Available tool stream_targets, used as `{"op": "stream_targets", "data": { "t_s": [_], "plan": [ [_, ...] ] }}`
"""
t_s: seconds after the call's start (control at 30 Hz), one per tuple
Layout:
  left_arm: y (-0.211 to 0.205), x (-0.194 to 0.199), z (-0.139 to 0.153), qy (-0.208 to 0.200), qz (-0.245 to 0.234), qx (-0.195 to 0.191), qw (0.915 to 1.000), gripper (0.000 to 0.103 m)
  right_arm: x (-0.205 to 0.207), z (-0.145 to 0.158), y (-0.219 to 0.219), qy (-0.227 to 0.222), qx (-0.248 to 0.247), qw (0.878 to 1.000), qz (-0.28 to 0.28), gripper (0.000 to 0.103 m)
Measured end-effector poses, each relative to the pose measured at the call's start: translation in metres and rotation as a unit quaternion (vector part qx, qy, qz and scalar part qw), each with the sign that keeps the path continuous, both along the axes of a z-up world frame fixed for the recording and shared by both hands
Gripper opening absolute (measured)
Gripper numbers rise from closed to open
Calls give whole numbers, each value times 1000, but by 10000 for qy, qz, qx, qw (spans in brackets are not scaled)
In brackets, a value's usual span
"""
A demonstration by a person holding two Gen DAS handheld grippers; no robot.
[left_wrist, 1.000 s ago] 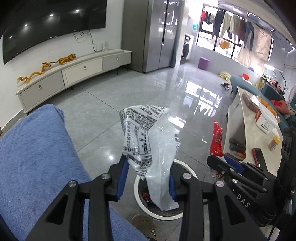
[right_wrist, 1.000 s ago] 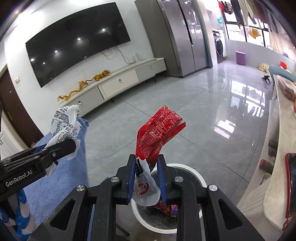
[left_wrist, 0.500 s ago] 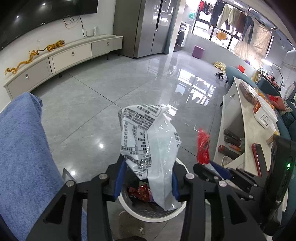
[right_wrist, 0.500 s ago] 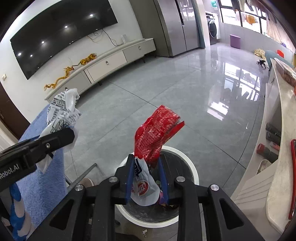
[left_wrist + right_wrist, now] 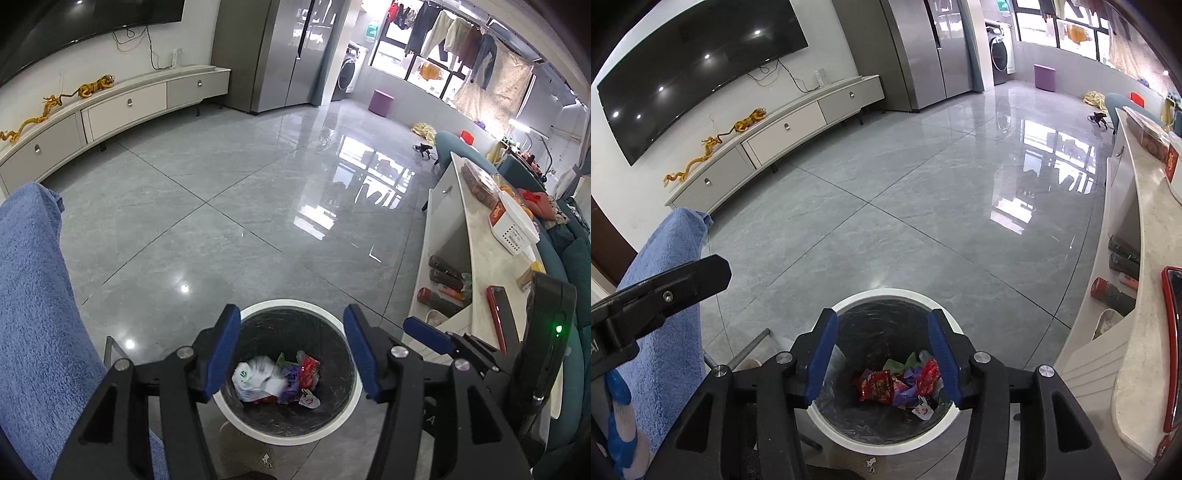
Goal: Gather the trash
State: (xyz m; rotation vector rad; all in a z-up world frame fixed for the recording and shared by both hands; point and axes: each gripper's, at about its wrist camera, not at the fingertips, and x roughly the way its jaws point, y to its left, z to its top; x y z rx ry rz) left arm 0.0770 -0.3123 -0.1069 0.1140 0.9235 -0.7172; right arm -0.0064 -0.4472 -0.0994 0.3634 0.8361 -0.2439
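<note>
Below us on the glossy grey tile sits the round bin (image 5: 349, 334), its rim a smooth white ring and its inside lined with crinkled black plastic. Our left gripper (image 5: 291, 354) hangs right above it, jaws opening, blue pads apart, nothing between them. Our right gripper (image 5: 881, 358) hangs over the same mouth, jaws opening too, and it is just as empty.

At the bottom of the bin lies the trash. From the left wrist view we see a soft, rumpled white bag (image 5: 258, 380) beside a shiny red wrapper (image 5: 308, 369) and a scrap of purple film. From the right wrist view we pick out a crumpled red foil packet (image 5: 875, 386), flat and creased, among green and purple pieces.

To our left a nubby blue towel (image 5: 33, 295) drapes over a frame, thick and looped in texture. To our right runs a pale stone-look counter (image 5: 480, 266) with a slim red phone (image 5: 496, 317) lying flat on it.
</note>
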Motion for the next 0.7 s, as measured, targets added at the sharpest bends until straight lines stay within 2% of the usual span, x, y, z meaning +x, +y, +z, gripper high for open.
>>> {"op": "stream_targets", "data": {
  "t_s": [0.47, 0.53, 0.6, 0.7],
  "plan": [
    [26, -14, 28, -348, 198, -110, 9991, 57, -11, 25, 13, -291, -171, 9994, 5, 51],
    [33, -16, 33, -447, 281, -91, 9986, 60, -11, 29, 17, -339, -192, 9992, 33, 54],
    [41, -17, 38, -534, 393, -93, 9978, 67, -11, 33, 22, -379, -219, 9990, 72, 55],
    [55, -19, 44, -676, 590, -86, 9959, 68, -10, 37, 30, -440, -252, 9986, 142, 55]
  ]
}}
